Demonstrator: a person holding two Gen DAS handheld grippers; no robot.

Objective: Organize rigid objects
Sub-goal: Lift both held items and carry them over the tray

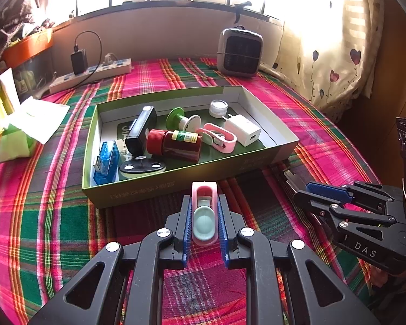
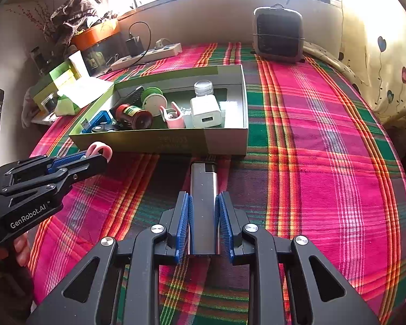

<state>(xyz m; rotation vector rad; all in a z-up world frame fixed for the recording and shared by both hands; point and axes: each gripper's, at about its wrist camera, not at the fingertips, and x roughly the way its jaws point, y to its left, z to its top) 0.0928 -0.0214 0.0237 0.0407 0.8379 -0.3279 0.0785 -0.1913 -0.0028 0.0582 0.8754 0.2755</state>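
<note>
Item: shallow green cardboard box with white inner walls point(image 1: 176, 187), set on a table covered by a pink, green and orange plaid cloth point(image 1: 54, 216). Contents, left to right in the left wrist view: a translucent blue USB adapter point(image 1: 105, 162); a flat black oval piece with two pale discs point(image 1: 143, 166); a black rectangular device point(image 1: 142, 130); a dark red bottle with red cap and yellow-green label point(image 1: 176, 145), lying on its side; a green and white spool point(image 1: 182, 120); a pink plastic clip point(image 1: 220, 138); a white USB wall charger point(image 1: 243, 130); a small clear round jar with white lid point(image 1: 218, 108), at the far side. Left gripper point(image 1: 204, 216): jaws clamped on a second pink plastic clip with a pale green oval pad point(image 1: 204, 214), held just before the box's near wall, above the cloth. Right gripper point(image 2: 204, 216): jaws clamped on a silver rectangular lighter with dark top point(image 2: 203, 189), its far end close to the box's near wall. Whether either held piece touched the cloth could not be told. Surroundings: a grey fan heater point(image 1: 239, 51) and a white power strip with black plug and cable point(image 1: 94, 73) at the table's far edge; a heart-patterned cream curtain point(image 1: 333, 62) to the right.
</note>
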